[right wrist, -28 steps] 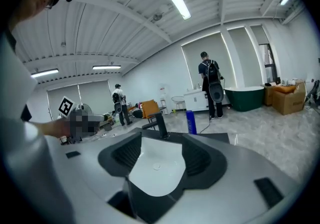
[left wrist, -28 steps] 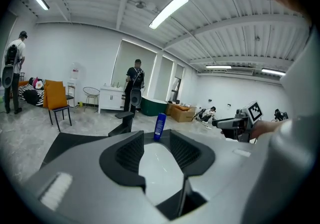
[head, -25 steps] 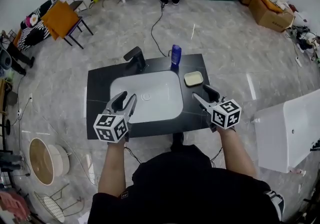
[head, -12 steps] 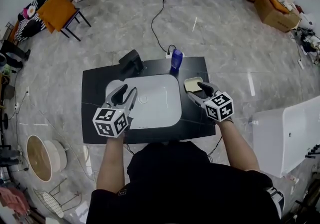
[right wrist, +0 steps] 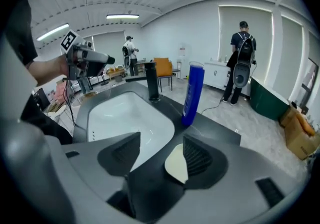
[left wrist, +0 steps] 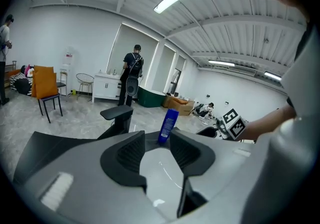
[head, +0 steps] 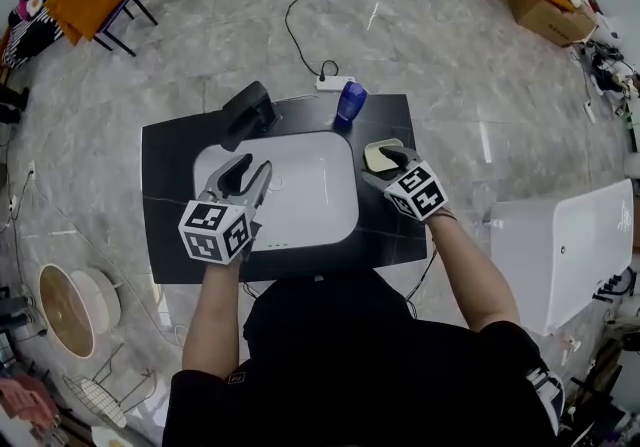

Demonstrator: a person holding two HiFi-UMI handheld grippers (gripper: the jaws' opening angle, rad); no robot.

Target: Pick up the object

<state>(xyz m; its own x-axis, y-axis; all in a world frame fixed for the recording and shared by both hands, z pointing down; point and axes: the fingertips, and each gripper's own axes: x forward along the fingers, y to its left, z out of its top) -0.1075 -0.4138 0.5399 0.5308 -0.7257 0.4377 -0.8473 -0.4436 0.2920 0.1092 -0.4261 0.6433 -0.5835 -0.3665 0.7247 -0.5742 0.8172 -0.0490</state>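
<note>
**Q:** Where is the object, and what does it hold?
**A:** The cream soap dish (head: 377,148) lies flat on the black countertop (head: 170,235), just right of the white sink basin (head: 315,190). Its contents cannot be made out.

**Q:** Long axis?
**A:** Not readable. The right gripper (head: 380,167) covers most of the dish, and only one edge shows beside its right jaw.

**Q:** Gripper states?
**A:** Right gripper: jaws apart over the dish, gripping nothing. Left gripper (head: 254,165): jaws apart, nothing between them, over the basin. A blue bottle (head: 349,103) stands upright behind the basin.

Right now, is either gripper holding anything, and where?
Nothing is held. The left gripper is open over the sink; the right gripper is open at the soap dish, not closed on it.
</note>
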